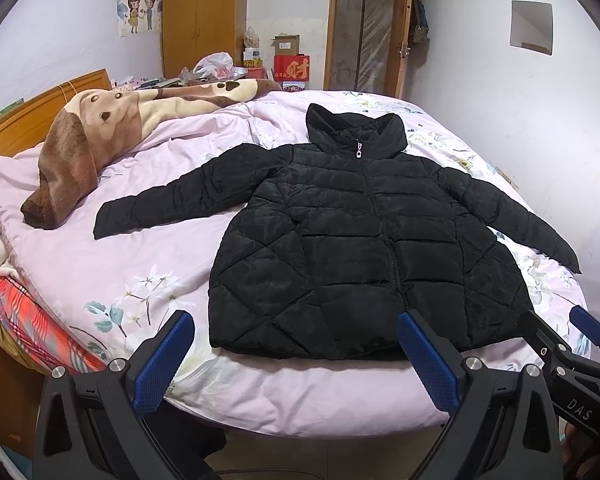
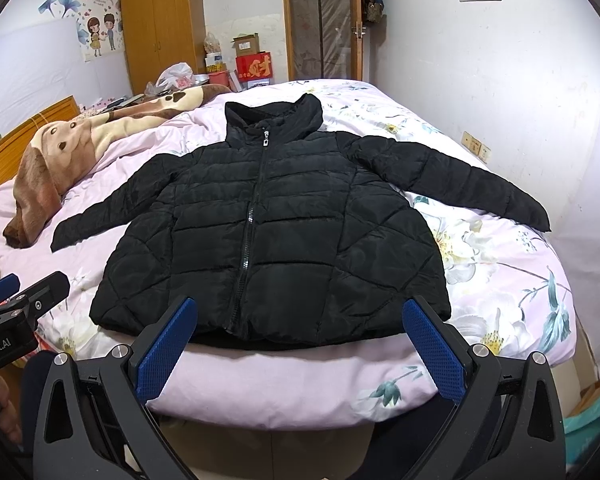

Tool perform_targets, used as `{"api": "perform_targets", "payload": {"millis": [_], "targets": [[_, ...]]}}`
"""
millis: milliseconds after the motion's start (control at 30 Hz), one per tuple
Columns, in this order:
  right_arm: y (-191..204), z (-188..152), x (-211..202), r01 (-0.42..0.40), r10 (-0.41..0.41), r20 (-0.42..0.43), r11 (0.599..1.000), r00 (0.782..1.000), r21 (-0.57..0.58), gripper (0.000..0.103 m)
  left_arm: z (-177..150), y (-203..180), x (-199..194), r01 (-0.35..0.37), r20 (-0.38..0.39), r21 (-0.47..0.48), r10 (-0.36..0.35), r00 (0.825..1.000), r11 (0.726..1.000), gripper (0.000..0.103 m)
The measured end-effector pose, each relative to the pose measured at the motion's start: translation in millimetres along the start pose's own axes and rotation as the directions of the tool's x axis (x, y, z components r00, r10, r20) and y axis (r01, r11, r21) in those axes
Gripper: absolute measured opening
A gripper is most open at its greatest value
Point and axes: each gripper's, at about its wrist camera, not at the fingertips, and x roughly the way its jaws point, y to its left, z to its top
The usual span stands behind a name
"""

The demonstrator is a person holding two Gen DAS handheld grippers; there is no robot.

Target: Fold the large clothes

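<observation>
While the left gripper [image 1: 296, 356] hangs with blue-padded fingers spread wide and empty, the black quilted puffer jacket [image 1: 364, 248] lies zipped and flat, sleeves outstretched, on the pink floral bedsheet [image 1: 100, 264]. From the right wrist, the right gripper [image 2: 300, 344] likewise gapes empty just before the jacket's hem.

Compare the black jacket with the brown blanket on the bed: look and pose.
The black jacket is quilted and shiny; the brown blanket is fleecy with cartoon dog faces. The jacket lies flat, zipped, sleeves spread, near the foot edge; the blanket is bunched in a long heap toward the headboard. Both rest on the pink floral bedspread, apart from each other.
</observation>
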Motion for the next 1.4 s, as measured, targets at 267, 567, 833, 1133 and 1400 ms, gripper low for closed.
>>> {"api": "perform_targets", "payload": {"millis": [267,567,833,1133,1400], "targets": [[1,0,4,0.002,-0.002,-0.005,1.000,1.000,-0.001,0.102,0,3,3,-0.008,-0.008,-0.004,0.008,1.000,1.000,0.102],[1,-1,6,0.003,-0.003,-0.008,1.000,1.000,0.001,0.102,1,7,3,-0.021,-0.011,-0.002,0.021,1.000,1.000,0.102],[7,6,17,-0.006,0.006,-0.013,1.000,1.000,-0.015,0.102,12,26,25,-0.023,-0.042,-0.053,0.021,0.999,0.998,0.102],[35,39,51,-0.095,0.100,0.055,0.991,0.993,-0.094,0.102,49,113,74,-0.070,-0.046,-0.219,0.062,0.997,0.973,0.103],[81,77,116,-0.171,0.174,-0.003,0.968,0.985,-0.185,0.102,76,207,153,-0.166,-0.146,-0.355,0.121,0.982,0.920,0.103]]}}
